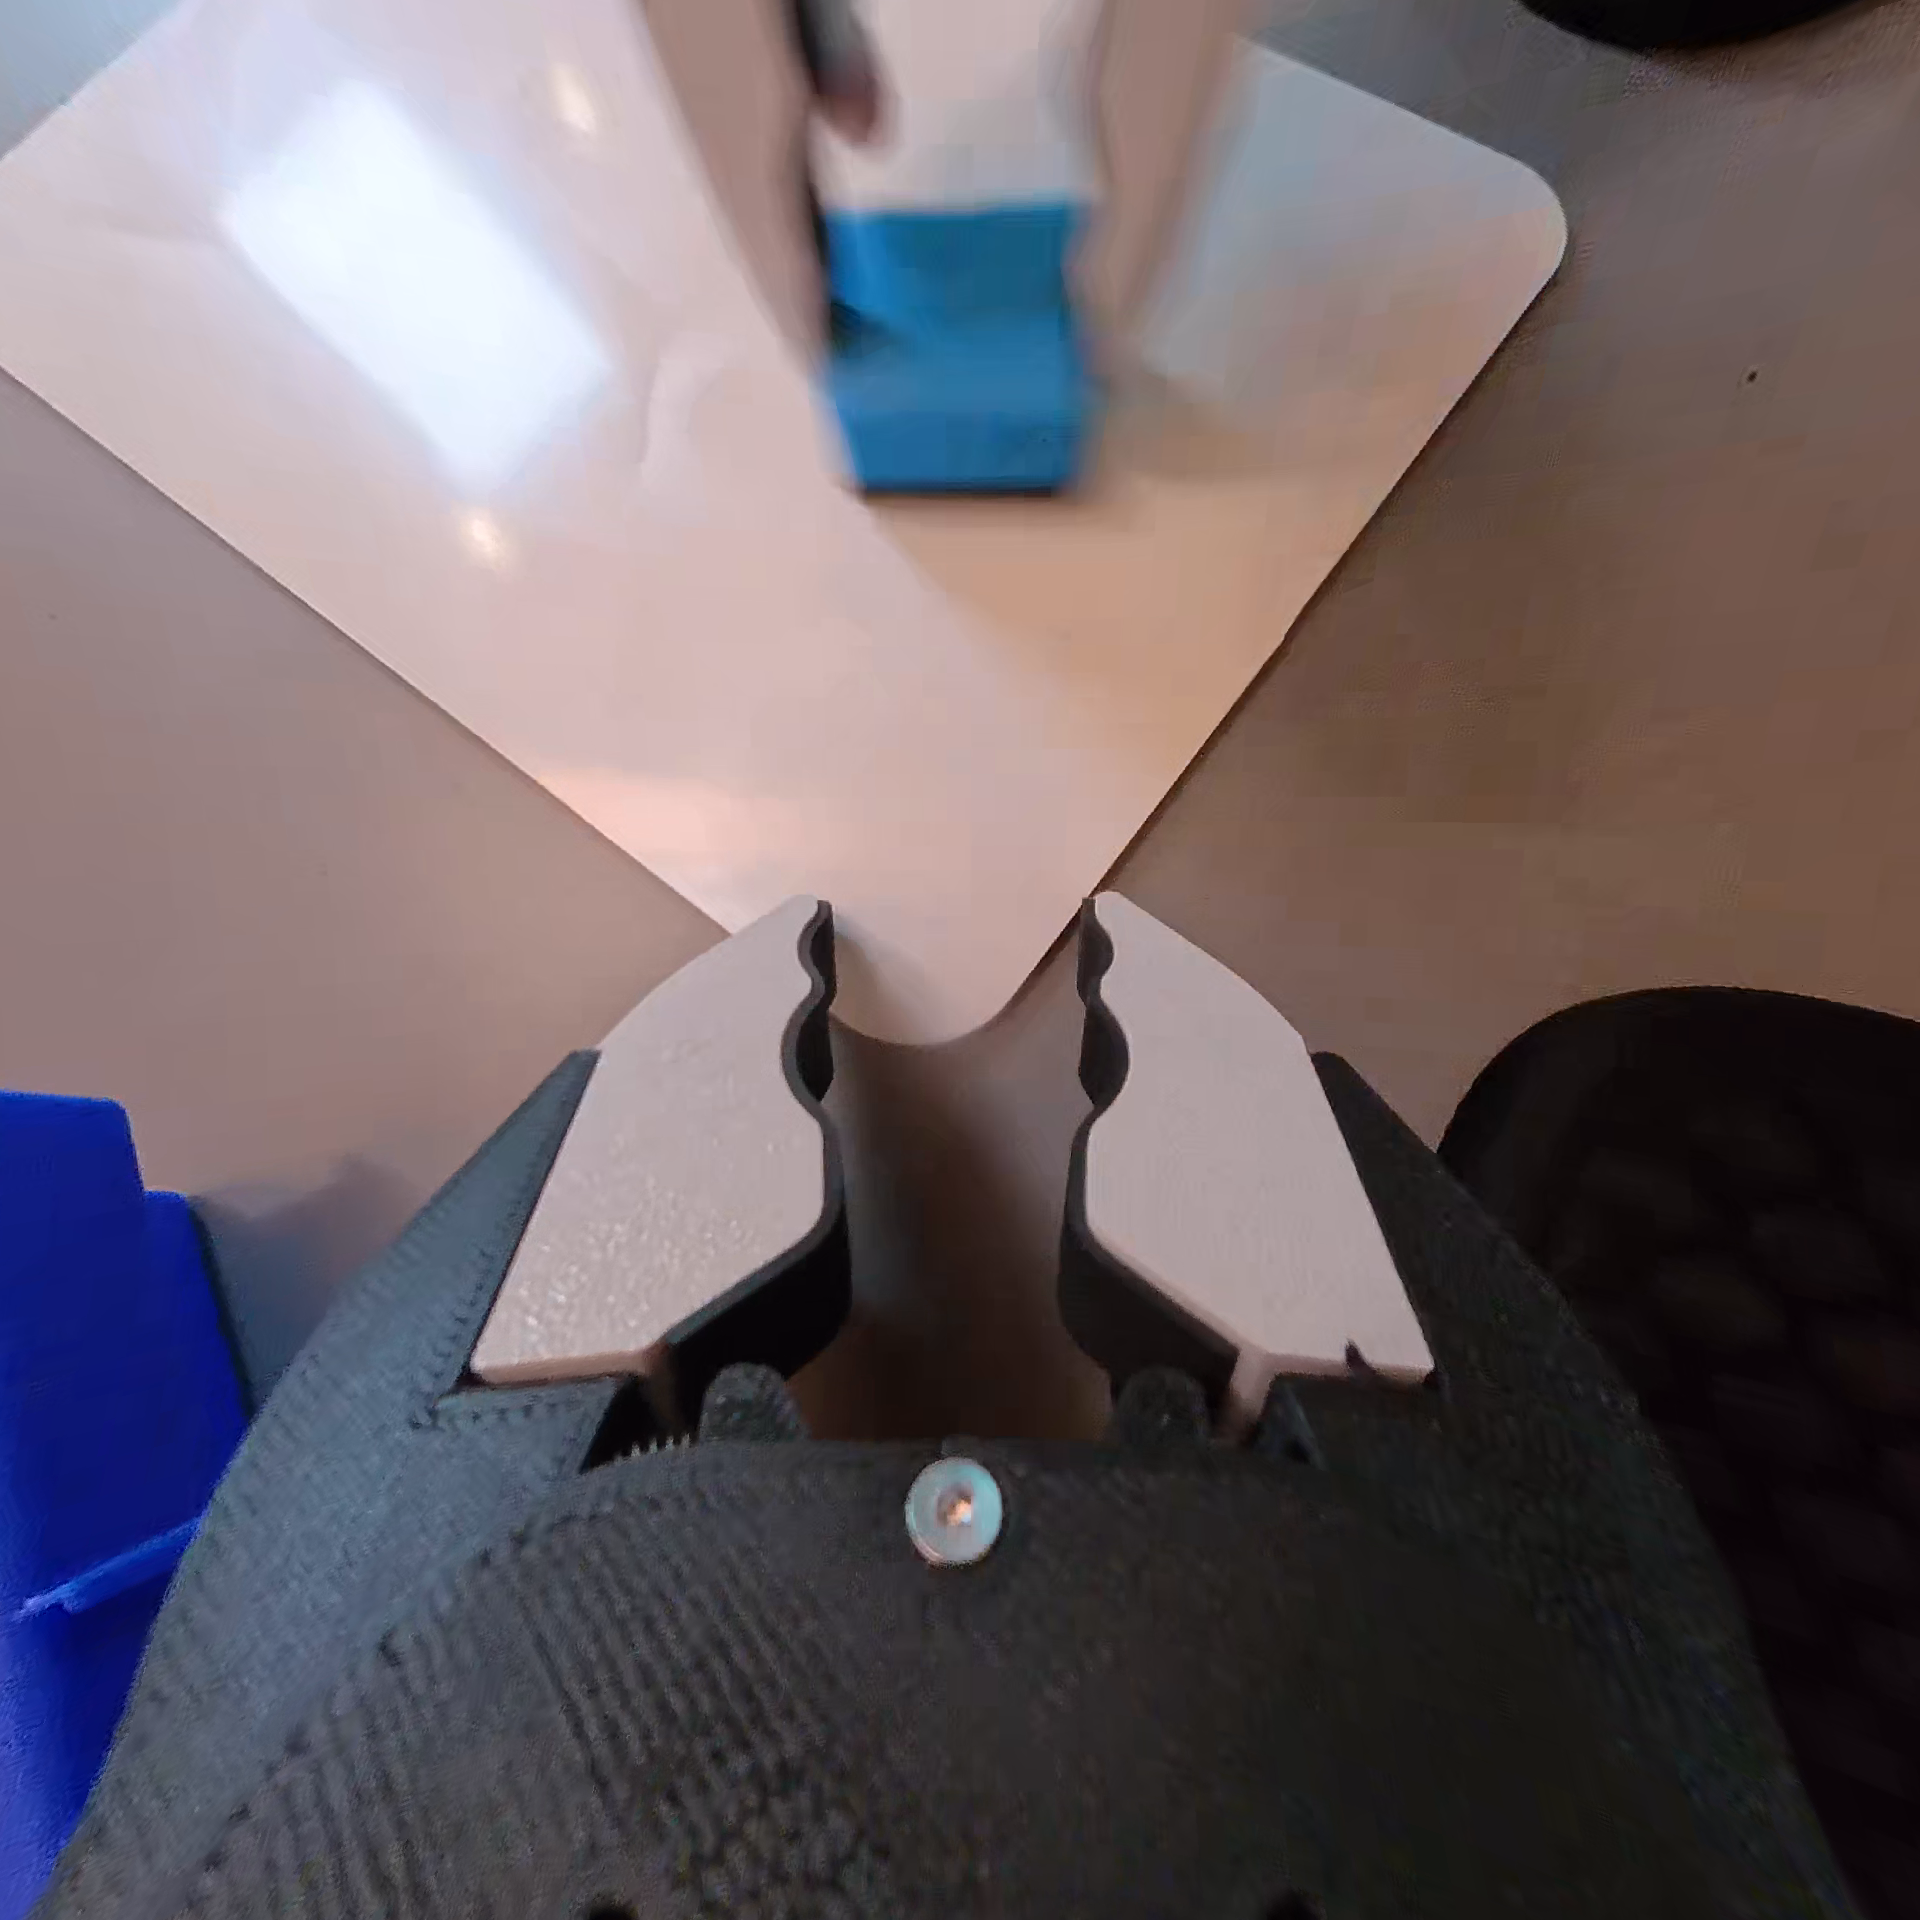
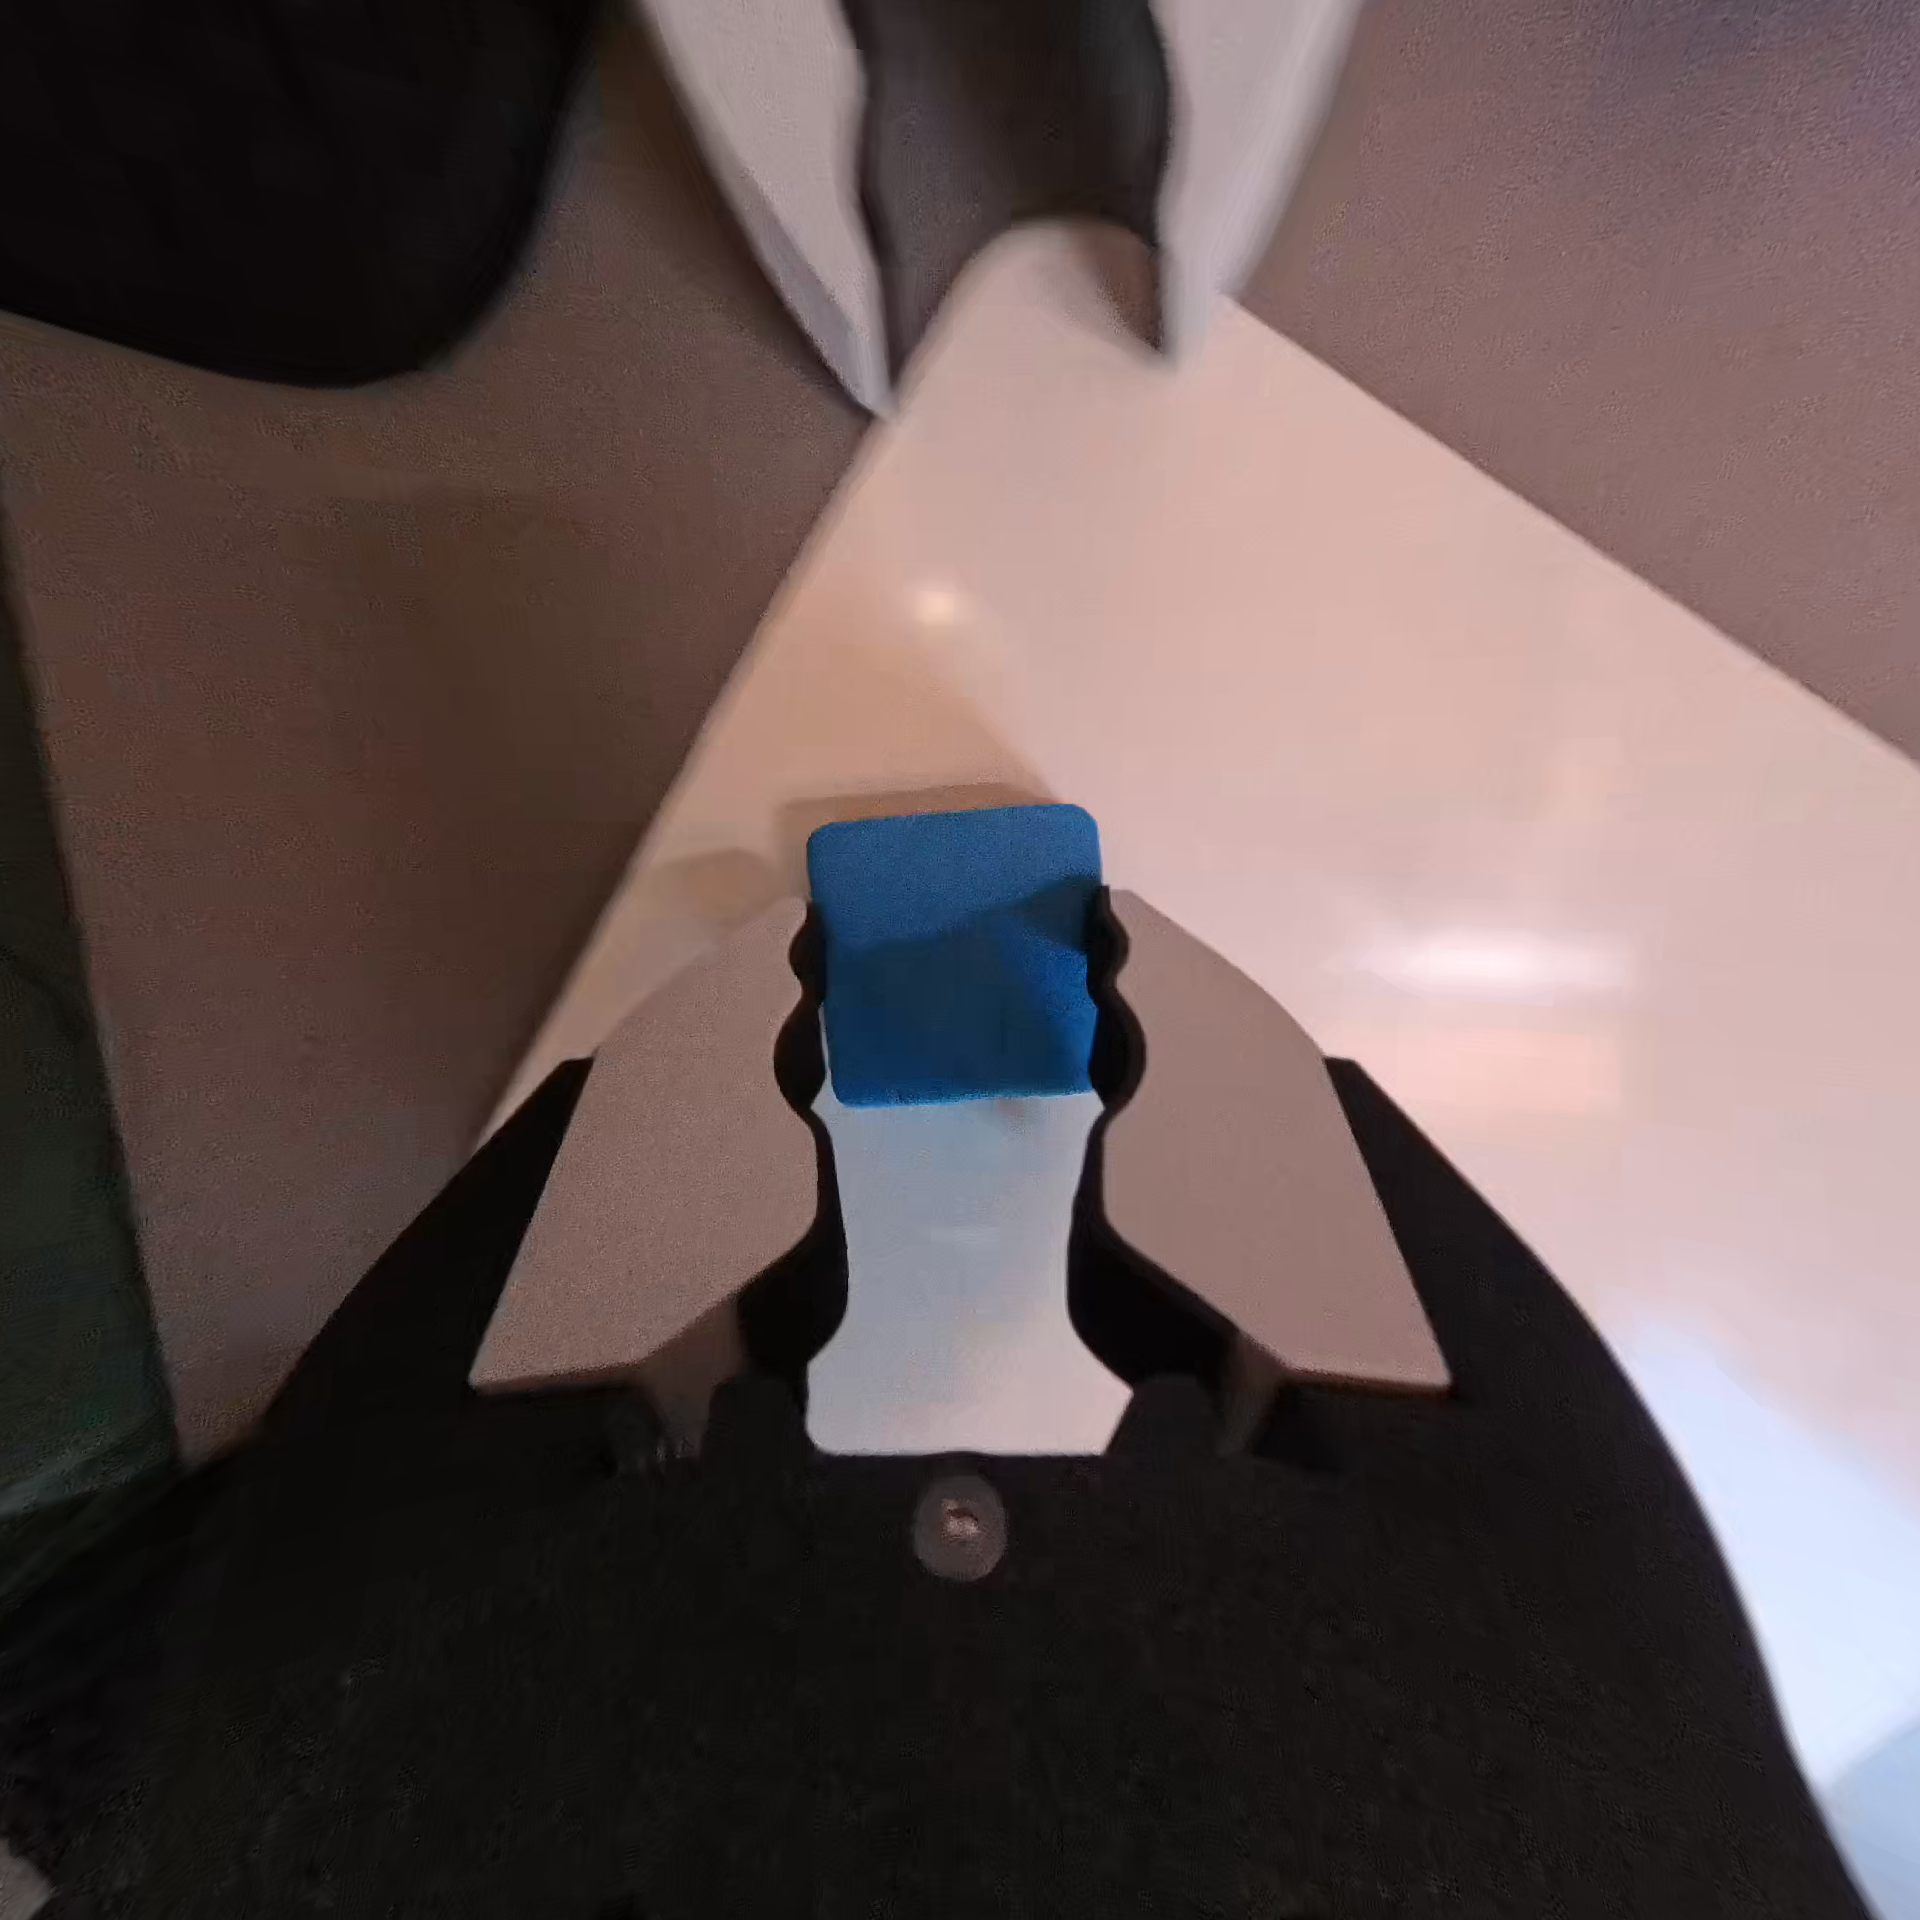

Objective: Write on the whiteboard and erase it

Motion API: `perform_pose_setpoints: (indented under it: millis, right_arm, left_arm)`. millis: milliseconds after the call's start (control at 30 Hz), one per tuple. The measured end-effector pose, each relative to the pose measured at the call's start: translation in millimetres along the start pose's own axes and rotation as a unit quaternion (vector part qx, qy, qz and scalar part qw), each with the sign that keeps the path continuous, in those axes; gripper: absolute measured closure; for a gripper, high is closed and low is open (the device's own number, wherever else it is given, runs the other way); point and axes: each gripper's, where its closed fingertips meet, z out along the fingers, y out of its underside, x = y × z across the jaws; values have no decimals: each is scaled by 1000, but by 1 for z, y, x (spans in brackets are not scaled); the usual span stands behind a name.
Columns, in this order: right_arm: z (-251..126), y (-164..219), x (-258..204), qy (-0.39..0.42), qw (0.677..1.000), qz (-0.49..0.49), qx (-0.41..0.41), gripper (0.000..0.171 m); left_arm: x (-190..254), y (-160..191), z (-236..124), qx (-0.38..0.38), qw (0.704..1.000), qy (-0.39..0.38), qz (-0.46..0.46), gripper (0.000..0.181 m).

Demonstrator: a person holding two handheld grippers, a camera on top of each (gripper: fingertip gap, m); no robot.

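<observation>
Wiping looks nearly done: the right gripper (image 2: 954, 997) clamps the blue eraser (image 2: 954, 961) on a markless whiteboard (image 2: 1351, 779). At its near corner, the left gripper (image 1: 956, 966) gapes narrowly, empty.

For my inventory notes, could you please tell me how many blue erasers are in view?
1: the blue eraser sits between the right gripper's jaws, on the whiteboard. No others show, though some may lie outside both views.

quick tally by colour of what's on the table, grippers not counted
blue: 2 – eraser block held in the right gripper, blue item at the left edge
white: 1 – whiteboard
black: 1 – dark object beside the left gripper
total: 4
</observation>
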Motion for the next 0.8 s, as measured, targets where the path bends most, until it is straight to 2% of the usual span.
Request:
perform_pose_setpoints:
  millis: [67,100,167,267,333,400,500,600,667,700,800]
  right_arm:
    - [-15,23,64,54,995,83,-8,122]
    - [-17,23,90,64,991,120,7,122]
    - [-8,-1,109,73,989,121,32,122]
    - [21,-60,57,39,997,34,57,122]
    - [29,-71,14,13,999,-16,46,122]
    - [28,-63,-10,-2,998,-53,33,122]
    - [19,-47,19,11,1000,-10,24,122]
    - [24,-66,45,31,998,22,41,122]
    - [33,-82,30,34,998,-11,45,121]
    - [33,-80,23,36,998,-35,39,121]
    - [23,-56,6,-15,999,-36,18,121]
  left_arm:
    - [0,0,0,-1,1000,-1,-1,136]
    - [0,0,0,-1,1000,-3,-2,136]
    - [-1,0,0,-2,1000,-7,-4,134]
    - [-5,1,0,-1,1000,-15,-17,127]
    - [-7,2,0,-3,1000,-20,-22,122]
    - [-4,2,0,-4,1000,-15,-21,120]
    - [-4,1,0,-1,1000,-14,-20,120]
    - [-6,2,0,-5,999,-20,-27,116]
    - [-7,4,-3,-12,999,-25,-24,118]
    - [-12,5,-4,-13,999,-38,-30,110]
    - [-14,6,-4,-14,998,-42,-34,106]
